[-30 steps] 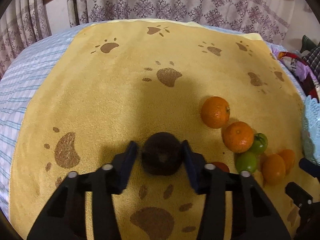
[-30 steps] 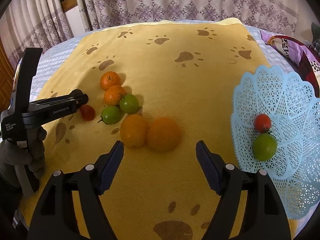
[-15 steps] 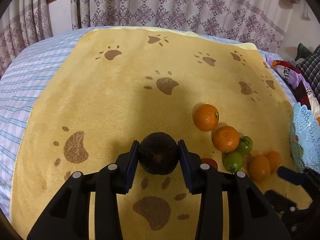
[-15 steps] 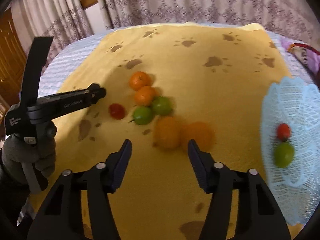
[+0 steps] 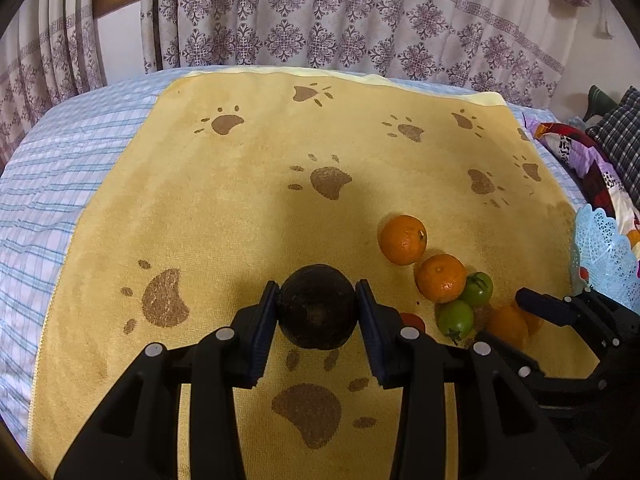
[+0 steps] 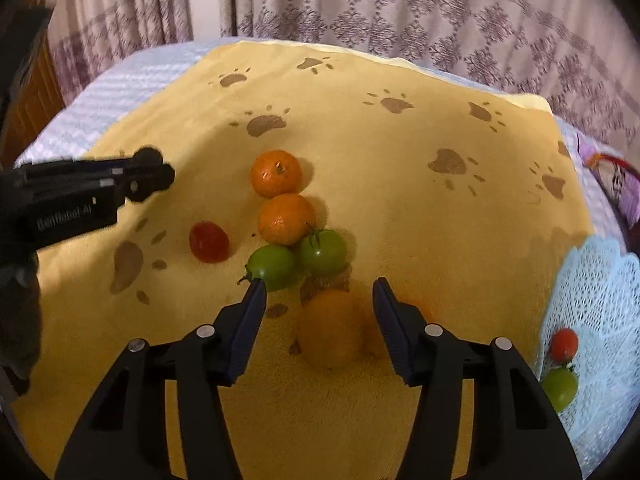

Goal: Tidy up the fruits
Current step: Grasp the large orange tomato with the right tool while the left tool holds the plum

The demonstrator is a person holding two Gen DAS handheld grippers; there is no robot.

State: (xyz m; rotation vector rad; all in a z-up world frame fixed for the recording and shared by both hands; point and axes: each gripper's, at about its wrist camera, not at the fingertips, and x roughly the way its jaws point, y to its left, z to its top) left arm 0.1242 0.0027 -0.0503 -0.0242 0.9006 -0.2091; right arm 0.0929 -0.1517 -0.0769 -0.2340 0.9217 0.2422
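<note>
Fruits lie clustered on a paw-print towel (image 5: 240, 220) spread over the bed. Nearest, the left gripper (image 5: 317, 312) is clamped on a dark round fruit (image 5: 317, 312), held just above the towel. The right gripper (image 6: 320, 320) has just been closing; its jaws stand apart around a blurred orange (image 6: 330, 332), not yet pressing it. To grip well, centre that orange and avoid its touching neighbour (image 6: 416, 312). Beyond sit two green tomatoes (image 6: 272, 266), a red tomato (image 6: 209, 242) and two mandarins (image 6: 286, 218). The blue basket (image 6: 600, 280), at the right, already holds two tomatoes.
</note>
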